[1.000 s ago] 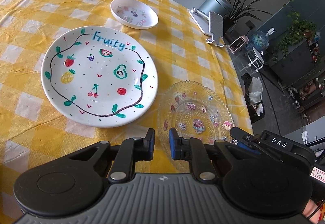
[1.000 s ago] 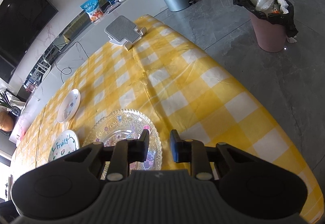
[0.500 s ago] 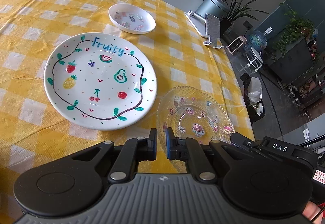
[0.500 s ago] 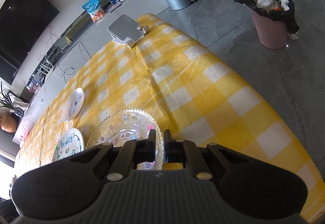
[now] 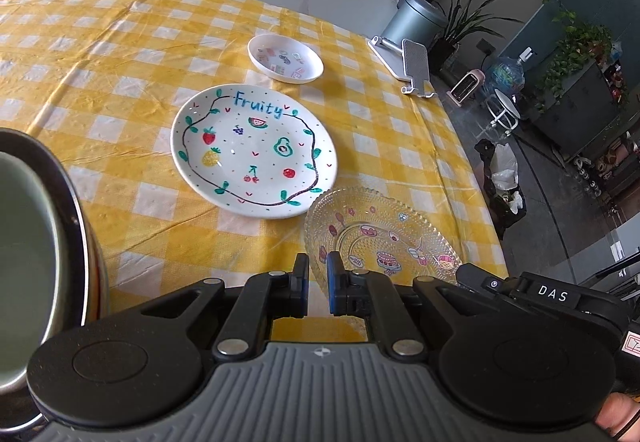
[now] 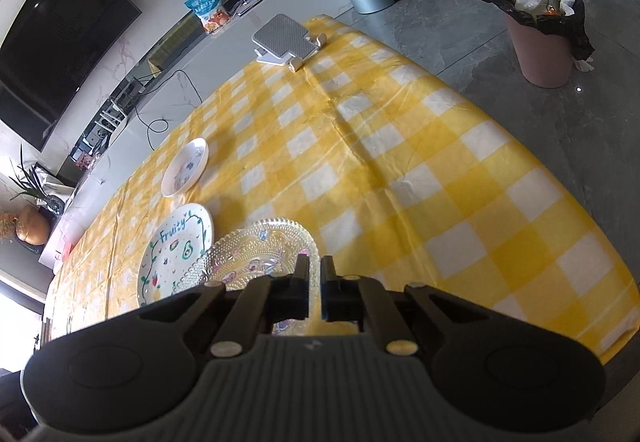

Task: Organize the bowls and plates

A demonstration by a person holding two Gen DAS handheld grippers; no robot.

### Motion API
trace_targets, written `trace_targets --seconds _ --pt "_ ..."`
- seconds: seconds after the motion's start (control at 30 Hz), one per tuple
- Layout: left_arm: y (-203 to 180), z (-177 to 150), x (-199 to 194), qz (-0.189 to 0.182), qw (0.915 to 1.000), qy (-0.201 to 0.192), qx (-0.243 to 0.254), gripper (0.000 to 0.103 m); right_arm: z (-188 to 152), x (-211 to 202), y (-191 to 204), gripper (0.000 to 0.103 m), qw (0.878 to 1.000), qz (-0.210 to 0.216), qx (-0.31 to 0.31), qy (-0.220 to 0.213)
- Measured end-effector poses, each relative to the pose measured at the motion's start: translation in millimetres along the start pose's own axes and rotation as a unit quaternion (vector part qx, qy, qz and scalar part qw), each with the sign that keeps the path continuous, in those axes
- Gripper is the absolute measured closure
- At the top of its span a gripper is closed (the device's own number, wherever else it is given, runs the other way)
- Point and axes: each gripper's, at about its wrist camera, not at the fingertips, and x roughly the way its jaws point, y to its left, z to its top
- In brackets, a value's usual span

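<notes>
A clear glass plate (image 5: 384, 238) with stickers is tilted, its far-left rim raised over the edge of the white "Fruity" plate (image 5: 252, 149). My left gripper (image 5: 317, 270) is shut on the glass plate's near rim. My right gripper (image 6: 314, 274) is shut on the same glass plate (image 6: 256, 254) at its right rim. The "Fruity" plate (image 6: 176, 250) lies to its left. A small white dish (image 5: 285, 57) sits further back; it also shows in the right wrist view (image 6: 185, 171). A grey-green bowl (image 5: 28, 262) with a dark rim fills the left edge.
A grey phone stand (image 5: 408, 61) stands at the far right table corner, also in the right wrist view (image 6: 286, 39). The yellow checked tablecloth (image 6: 400, 169) ends at the table edge on the right. A pink bin (image 6: 540, 37) stands on the floor.
Both grippers closed from open onto the glass plate's rim. The plate lifted and tilted toward the "Fruity" plate. The left camera drew back, bringing the bowl into view.
</notes>
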Motion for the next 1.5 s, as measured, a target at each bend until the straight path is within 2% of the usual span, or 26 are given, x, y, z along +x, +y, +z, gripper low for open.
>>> trace_targets --seconds 0.27,0.73,1.0,1.3,1.43,1.5 --pt "6 -20 -19 0.034 0.9992 -0.008 0.017 0.093 -30 -11 17 0.1 0.999 -0.015 -0.041 0.017" --pt "12 -38 -4 0.081 0.9959 0.008 0.041 0.093 -47 0 33 0.099 0.993 -0.048 -0.1 0.035" --pt "14 -39 -1 0.088 0.9949 0.012 0.047 0.093 -51 6 36 0.098 0.99 -0.057 -0.115 0.051" --pt "12 -39 -1 0.092 0.9938 0.014 0.062 0.092 -52 5 39 0.097 0.989 -0.061 -0.128 0.049" --pt "12 -38 0 0.085 0.9944 0.016 0.061 0.088 -52 1 40 0.09 0.99 -0.055 -0.128 0.037" --pt "12 -39 0 0.083 0.9946 0.016 0.06 0.085 -52 -1 41 0.075 0.99 -0.052 -0.128 0.027"
